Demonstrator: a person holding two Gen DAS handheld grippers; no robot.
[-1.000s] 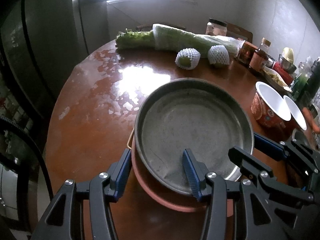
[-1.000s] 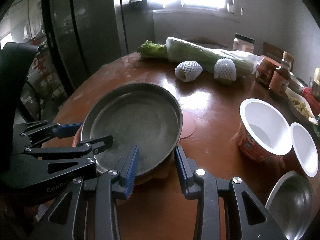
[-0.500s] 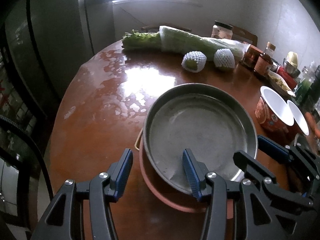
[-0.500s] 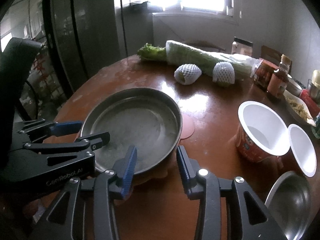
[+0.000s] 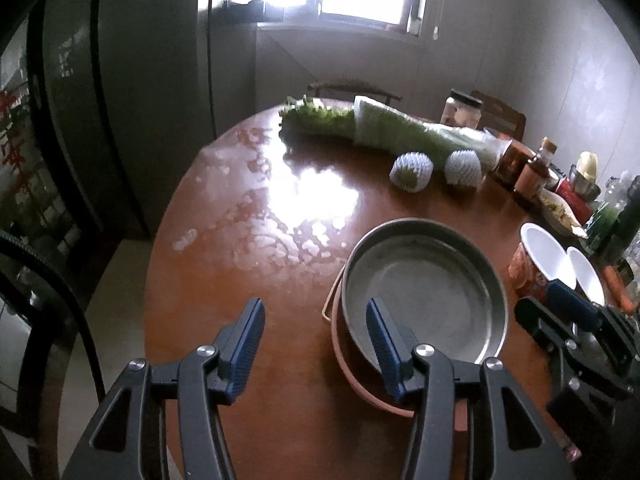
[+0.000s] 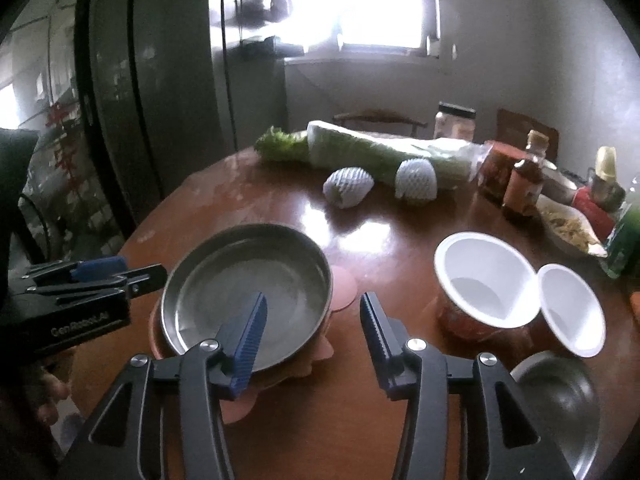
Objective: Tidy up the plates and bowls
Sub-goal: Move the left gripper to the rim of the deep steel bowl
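A round metal pan [image 5: 424,288] [image 6: 248,292] rests on a pink plate [image 5: 352,380] [image 6: 240,404] near the front of the brown table [image 5: 248,272]. My left gripper [image 5: 314,336] hovers open at the pan's left rim, with its right finger over the pan and its left finger over bare wood. My right gripper [image 6: 312,332] straddles the pan's right rim from above. Its jaws are opening and neither pad touches the rim. Two red cups with white insides [image 6: 484,280] [image 6: 568,308] stand to the right. A steel bowl [image 6: 560,404] sits at the near right.
A long cabbage [image 6: 380,152], two net-wrapped fruits [image 6: 348,188] [image 6: 416,180], jars, sauce bottles [image 6: 524,180] and a snack bag [image 6: 572,228] crowd the far and right side. A dark fridge [image 5: 132,92] stands left of the table. Chairs stand behind.
Both grippers have lifted and drawn back from the pan, which stays on the pink plate. The left one has shifted off the rim to the left. The right jaws have spread wider.
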